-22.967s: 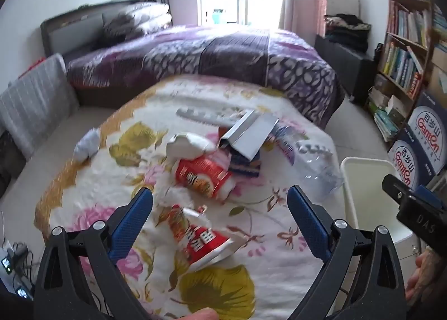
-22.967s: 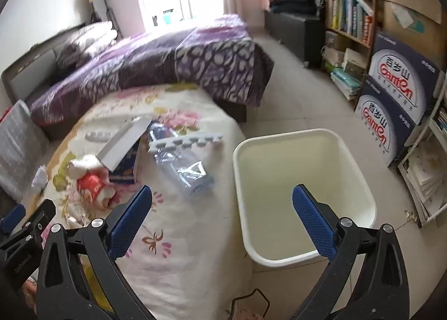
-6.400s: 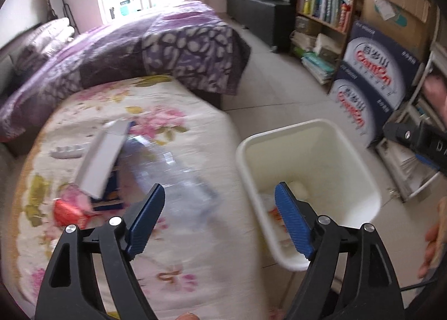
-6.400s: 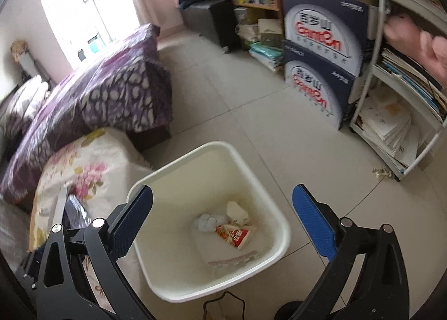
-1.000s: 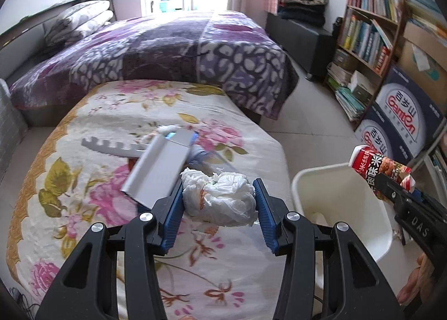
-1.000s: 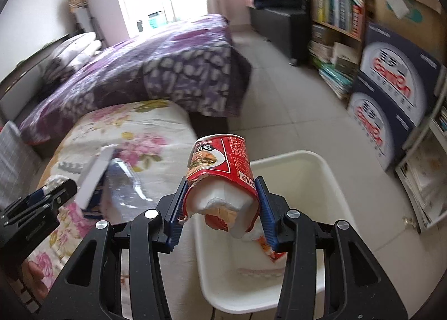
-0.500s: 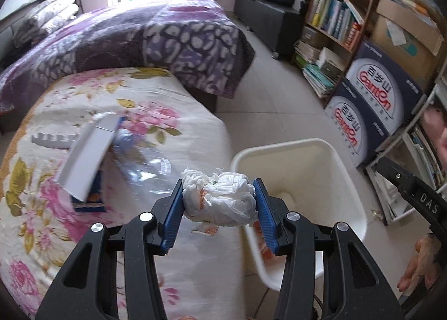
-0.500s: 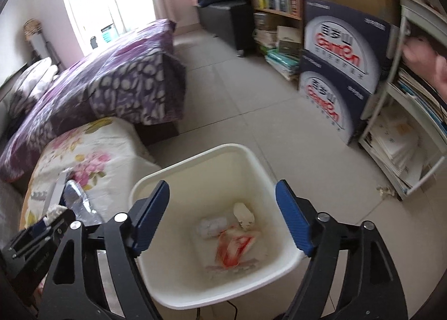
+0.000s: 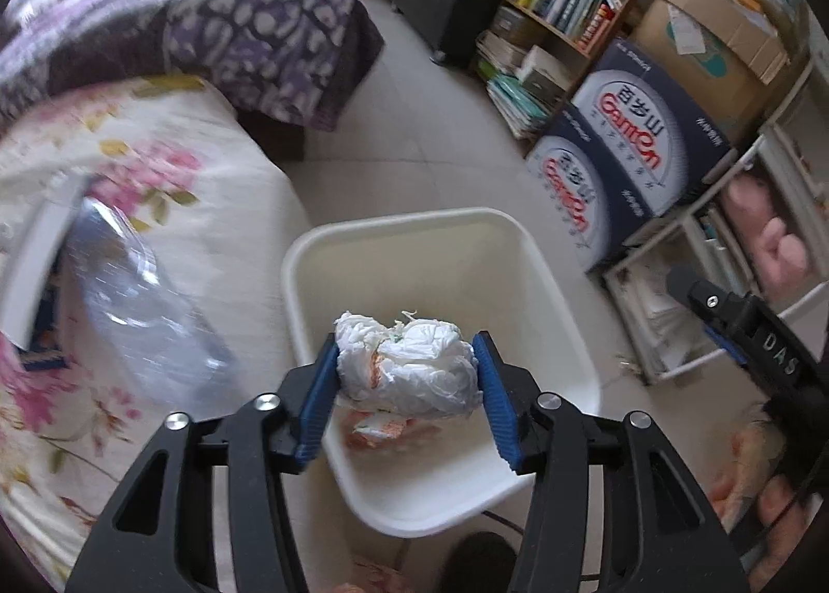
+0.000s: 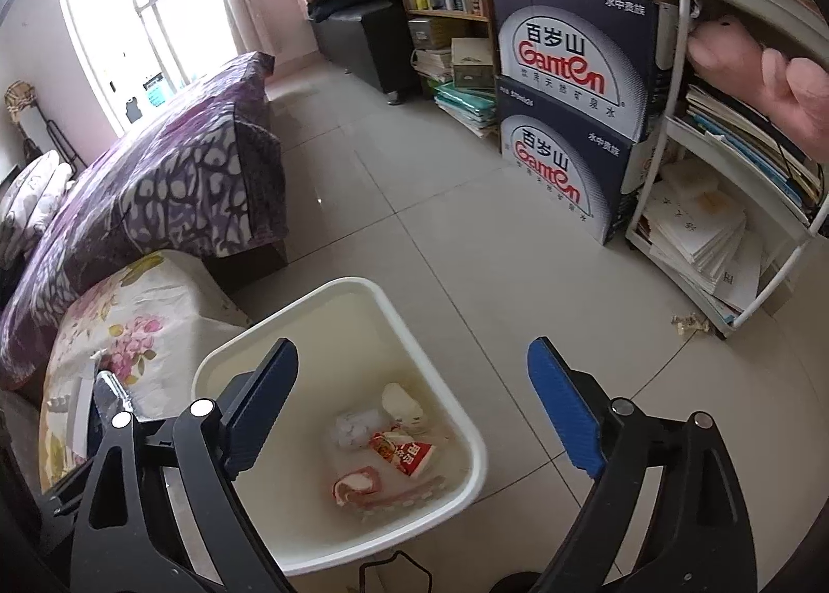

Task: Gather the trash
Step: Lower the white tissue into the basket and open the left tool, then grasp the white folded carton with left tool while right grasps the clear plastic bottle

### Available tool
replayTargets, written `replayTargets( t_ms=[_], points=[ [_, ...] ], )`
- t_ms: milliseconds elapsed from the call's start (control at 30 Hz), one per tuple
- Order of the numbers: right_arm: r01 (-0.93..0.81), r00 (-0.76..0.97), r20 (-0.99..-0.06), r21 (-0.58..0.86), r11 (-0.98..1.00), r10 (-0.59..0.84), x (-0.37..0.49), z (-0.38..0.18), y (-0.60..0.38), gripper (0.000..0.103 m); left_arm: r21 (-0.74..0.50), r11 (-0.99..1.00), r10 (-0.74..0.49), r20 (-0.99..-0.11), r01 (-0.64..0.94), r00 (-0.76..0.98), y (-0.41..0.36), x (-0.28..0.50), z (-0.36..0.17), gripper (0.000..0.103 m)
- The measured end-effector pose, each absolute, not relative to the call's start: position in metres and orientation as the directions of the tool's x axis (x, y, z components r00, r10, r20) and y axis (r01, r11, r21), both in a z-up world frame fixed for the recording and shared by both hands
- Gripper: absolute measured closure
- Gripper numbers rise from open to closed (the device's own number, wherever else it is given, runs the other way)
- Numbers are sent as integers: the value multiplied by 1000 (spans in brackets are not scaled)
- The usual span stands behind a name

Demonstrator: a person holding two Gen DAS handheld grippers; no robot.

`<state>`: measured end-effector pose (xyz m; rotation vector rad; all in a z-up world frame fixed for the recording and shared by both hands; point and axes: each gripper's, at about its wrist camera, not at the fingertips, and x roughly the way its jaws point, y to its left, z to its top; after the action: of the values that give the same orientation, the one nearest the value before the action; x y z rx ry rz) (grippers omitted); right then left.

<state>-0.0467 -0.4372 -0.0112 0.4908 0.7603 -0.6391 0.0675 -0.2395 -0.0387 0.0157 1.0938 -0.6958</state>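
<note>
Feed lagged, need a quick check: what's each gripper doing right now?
Left gripper: shut on the tissue wad, above the bin.
Right gripper: open, empty, over the bin.

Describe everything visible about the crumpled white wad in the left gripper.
The crumpled white wad looks like thin wrinkled plastic or tissue bunched into a lump, with faint orange and green marks showing through. The left gripper is shut on it, a blue pad pressing each side. It hangs in the air above the open cream plastic bin, touching nothing else.
</note>
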Motion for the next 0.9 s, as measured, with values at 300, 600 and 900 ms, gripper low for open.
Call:
replayTargets(
  t_ms=[300, 600, 900],
  points=[
    [725, 542, -774, 231, 649, -329, -47, -9, -446, 13, -286, 772, -505, -818, 568, 275, -241, 63, -37, 39],
    [644, 614, -766, 344, 684, -193, -17, -9, -421, 11, 91, 763, -307, -821, 640, 482, -221, 68, -27, 27],
    [574, 568, -820, 331, 749, -73, 42, -32, -377, 7, 289, 806, -76, -815, 516, 575, -157, 140, -34, 19]
  ],
)
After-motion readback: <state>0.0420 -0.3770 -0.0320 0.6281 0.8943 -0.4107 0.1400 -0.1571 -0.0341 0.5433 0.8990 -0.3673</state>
